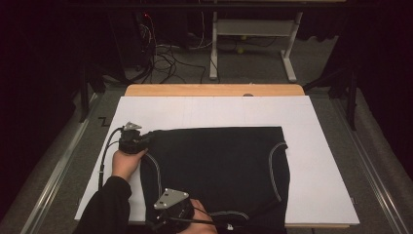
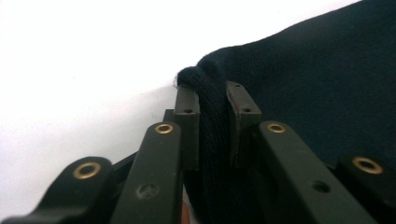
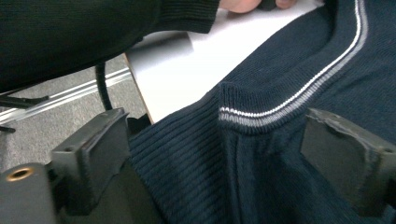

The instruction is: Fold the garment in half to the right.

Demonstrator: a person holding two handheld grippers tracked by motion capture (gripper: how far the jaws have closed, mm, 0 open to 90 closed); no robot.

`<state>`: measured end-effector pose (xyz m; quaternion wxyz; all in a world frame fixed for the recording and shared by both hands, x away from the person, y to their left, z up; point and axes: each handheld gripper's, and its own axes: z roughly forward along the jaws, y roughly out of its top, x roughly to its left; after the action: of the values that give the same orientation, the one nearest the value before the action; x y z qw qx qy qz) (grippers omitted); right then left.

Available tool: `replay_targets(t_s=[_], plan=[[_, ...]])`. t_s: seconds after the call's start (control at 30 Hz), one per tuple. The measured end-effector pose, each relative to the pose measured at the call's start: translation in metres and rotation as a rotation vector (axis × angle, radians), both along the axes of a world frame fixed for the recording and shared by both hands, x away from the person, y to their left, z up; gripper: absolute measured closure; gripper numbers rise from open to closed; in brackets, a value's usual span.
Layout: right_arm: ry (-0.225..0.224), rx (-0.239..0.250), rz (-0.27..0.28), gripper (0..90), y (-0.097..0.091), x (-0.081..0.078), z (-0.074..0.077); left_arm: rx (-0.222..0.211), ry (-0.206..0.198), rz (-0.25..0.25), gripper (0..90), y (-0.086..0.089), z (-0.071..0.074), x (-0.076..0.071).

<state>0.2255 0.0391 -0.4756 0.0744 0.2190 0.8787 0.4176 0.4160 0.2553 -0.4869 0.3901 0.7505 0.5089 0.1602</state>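
In the high view, the left gripper (image 1: pixel 132 140) sat at the left of the frame, against the upper left corner of the sweater (image 1: pixel 219 170). A hand (image 1: pixel 125 163) in a dark sleeve (image 1: pixel 104 207) held it from below. The left gripper view showed its jaws clenched on a bunched fold of that dark knit, the cloth pinched upright between the two pads, with the white sheet (image 2: pixel 84 70) behind it at the upper left.

The sweater lay flat on the sheet (image 1: pixel 316 146) that covered the desk (image 1: pixel 214 89), filling the middle and lower part of the high view. Its near edge reached the sheet's lower border, and pale piping curved down each side.

At the lower middle of the high view, the right gripper (image 1: pixel 170 212) rested at the sweater's lower left corner. In the right gripper view its jaws stood wide, one at the left of the frame and one at the right, with the ribbed hem and a striped corner of the sweater (image 3: pixel 261 140) lying between them. The pads did not press on the cloth. Beyond, at the upper left of that frame, the sleeve (image 3: pixel 93 32) crossed above the desk edge.
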Motion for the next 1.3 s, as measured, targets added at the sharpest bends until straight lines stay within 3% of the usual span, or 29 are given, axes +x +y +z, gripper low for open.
replay_targets(t_s=[0.1,0.33,0.53,0.6,0.67,0.9,1.3], plan=[[0.000,-0.021,-0.007,13.0,0.009,0.001,-0.001,-0.037,-0.012,0.001,74.0,0.003,0.000,-0.002],[0.000,-0.093,-0.024,15.6,0.025,0.002,-0.008,-0.046,-0.015,0.006,73.8,0.004,0.000,-0.004],[-0.046,-0.137,-0.046,16.3,0.033,-0.002,-0.012,-0.032,-0.014,0.004,73.8,0.002,0.000,-0.004],[-0.080,-0.156,-0.059,20.1,0.035,-0.004,-0.013,-0.035,-0.011,0.005,73.8,0.003,0.000,-0.004],[-0.086,-0.160,-0.068,22.4,0.035,-0.005,-0.014,-0.035,-0.011,0.005,73.8,0.003,0.000,-0.004],[-0.070,-0.151,-0.104,40.0,0.030,-0.002,-0.010,-0.029,-0.011,0.008,73.8,0.002,0.000,-0.005],[-0.084,-0.162,-0.138,70.4,0.021,0.002,-0.008,-0.029,-0.009,0.010,73.8,0.002,0.000,-0.005]])
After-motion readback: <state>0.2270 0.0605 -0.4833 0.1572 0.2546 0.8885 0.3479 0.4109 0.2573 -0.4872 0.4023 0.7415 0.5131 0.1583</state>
